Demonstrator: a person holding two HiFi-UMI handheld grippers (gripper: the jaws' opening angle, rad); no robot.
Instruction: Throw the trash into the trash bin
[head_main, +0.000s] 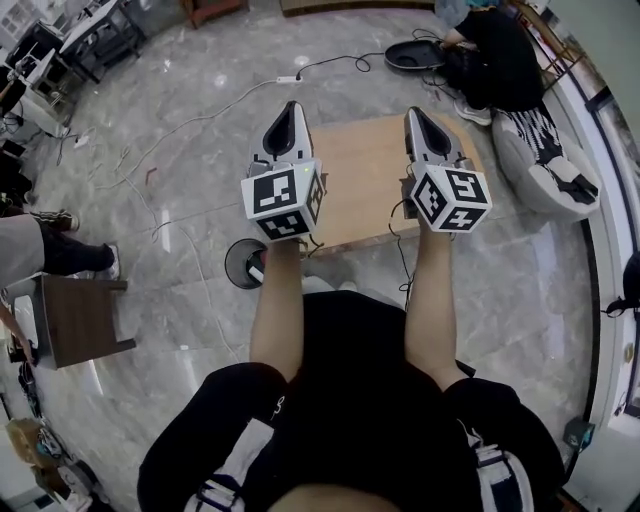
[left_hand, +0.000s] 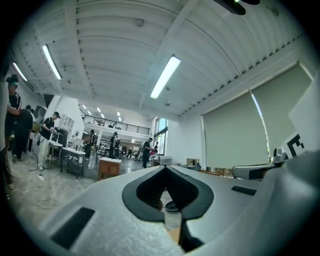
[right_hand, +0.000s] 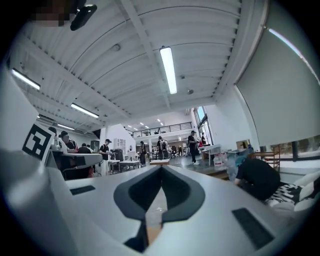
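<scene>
Hovering above rectangular wooden table (head_main: 360, 185): left gripper (head_main: 291, 106), right gripper (head_main: 414, 113), tapered grey jaws together, empty.

Table (head_main: 365, 180): pale wood, on the floor.
Floor (head_main: 200, 60): glossy grey marble.
Power strip (head_main: 288, 79): white, beyond the table, with cables trailing off.
Stool (head_main: 85, 318): dark brown, far left.
Beanbag (head_main: 545, 160): pale, with a black-and-white patterned cover, on the right.
Person (head_main: 495, 50): in black, bent low just behind the beanbag.
Ceiling light (left_hand: 165, 76): long tube, lit.

left gripper (head_main: 292, 106) | right gripper (head_main: 414, 112) — over table (head_main: 360, 185) | trash bin (head_main: 232, 262) on floor
</scene>
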